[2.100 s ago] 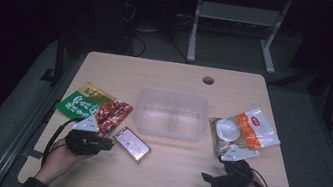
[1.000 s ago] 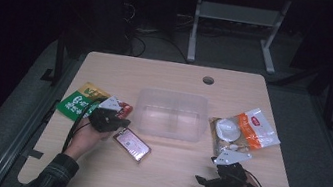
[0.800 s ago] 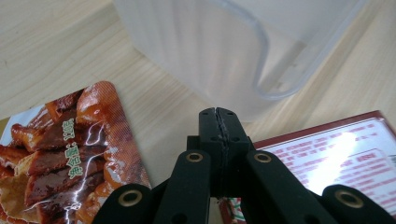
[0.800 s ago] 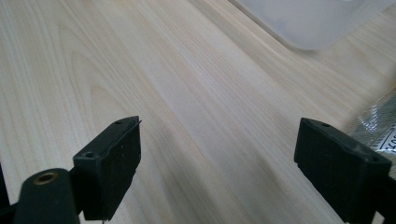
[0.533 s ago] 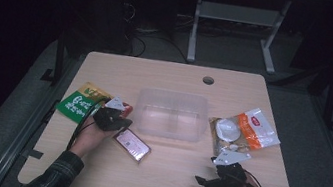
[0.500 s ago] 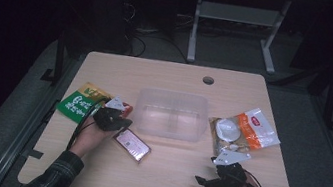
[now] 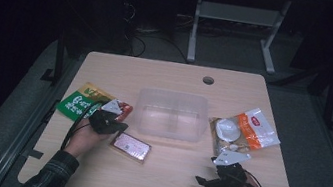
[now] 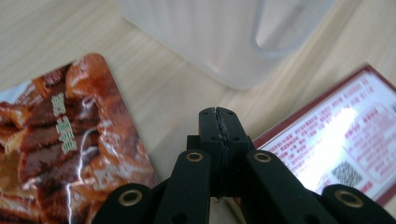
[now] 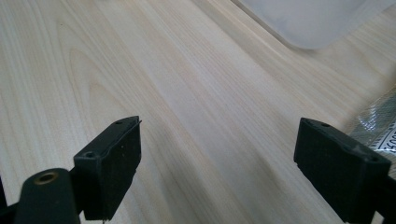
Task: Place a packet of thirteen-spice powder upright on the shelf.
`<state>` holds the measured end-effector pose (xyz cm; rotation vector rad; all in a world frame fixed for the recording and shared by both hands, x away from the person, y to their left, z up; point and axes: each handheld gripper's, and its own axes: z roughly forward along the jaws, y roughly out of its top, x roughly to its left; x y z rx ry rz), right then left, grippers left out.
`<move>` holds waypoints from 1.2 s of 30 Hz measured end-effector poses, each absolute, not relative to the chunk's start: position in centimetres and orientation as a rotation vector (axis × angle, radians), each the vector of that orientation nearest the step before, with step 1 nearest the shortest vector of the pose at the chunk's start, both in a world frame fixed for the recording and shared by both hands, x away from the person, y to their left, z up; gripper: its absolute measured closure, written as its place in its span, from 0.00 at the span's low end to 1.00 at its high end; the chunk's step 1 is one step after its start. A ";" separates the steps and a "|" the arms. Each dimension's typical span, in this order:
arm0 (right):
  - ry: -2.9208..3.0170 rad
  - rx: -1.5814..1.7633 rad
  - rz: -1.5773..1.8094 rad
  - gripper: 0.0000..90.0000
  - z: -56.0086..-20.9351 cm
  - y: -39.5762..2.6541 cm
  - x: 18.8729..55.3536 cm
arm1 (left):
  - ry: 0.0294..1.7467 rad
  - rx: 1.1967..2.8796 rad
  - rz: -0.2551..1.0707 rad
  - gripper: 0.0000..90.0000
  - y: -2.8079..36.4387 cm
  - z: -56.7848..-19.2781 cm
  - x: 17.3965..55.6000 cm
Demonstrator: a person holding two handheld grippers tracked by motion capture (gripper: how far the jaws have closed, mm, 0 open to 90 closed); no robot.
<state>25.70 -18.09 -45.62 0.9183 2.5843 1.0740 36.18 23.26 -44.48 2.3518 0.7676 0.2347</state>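
Snack packets lie on both sides of a clear plastic tub [image 7: 170, 114] at the middle of the wooden table [image 7: 160, 183]. The left gripper [image 8: 218, 122] has its jaws pressed flat together with nothing between them, and its tip sits low over bare wood in the gap between two packets. In the left gripper view, the reddish-brown packet printed with strips of meat [image 8: 56, 135] lies to the left of the closed jaws, just beside them and not touching. The flat red-bordered packet with a white label [image 8: 345, 140] lies to their right, equally close. From above, the meat packet [image 7: 124, 108] is mostly hidden beneath the gripper and the hand, with a green packet [image 7: 79, 102] beyond it at the table's left edge. The labelled packet [image 7: 131, 147] lies slantwise toward the person.

The right gripper [image 9: 219, 154] rests well apart near the front right of the table, jaws spread wide over bare wood and holding nothing. A silver-and-orange pouch [image 7: 241, 133] lies just beyond it.

Judging by position, the left hand is much the nearer to the meat packet. Its jaws would have to part and shift sideways onto the packet's near edge, whose long side runs roughly along the jaws' own line.
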 end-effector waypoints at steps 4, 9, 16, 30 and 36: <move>2.583 0.921 1.073 0.16 -45.6 -18.1 25.7 | 0.757 2.369 0.220 1.00 23.7 -44.7 35.3; 2.587 0.917 1.071 0.16 -45.6 -18.1 25.7 | 0.766 2.360 0.181 1.00 24.1 -44.5 34.2; 2.588 0.915 1.070 0.16 -45.6 -18.1 25.7 | 0.759 2.368 0.145 1.00 24.5 -44.6 32.5; 2.588 0.916 1.064 0.16 -45.7 -18.1 25.7 | 0.813 2.324 0.153 0.94 25.1 -43.9 30.4; 2.588 0.920 1.065 0.16 -45.7 -18.1 25.8 | 0.871 2.259 0.195 0.74 25.4 -42.8 28.8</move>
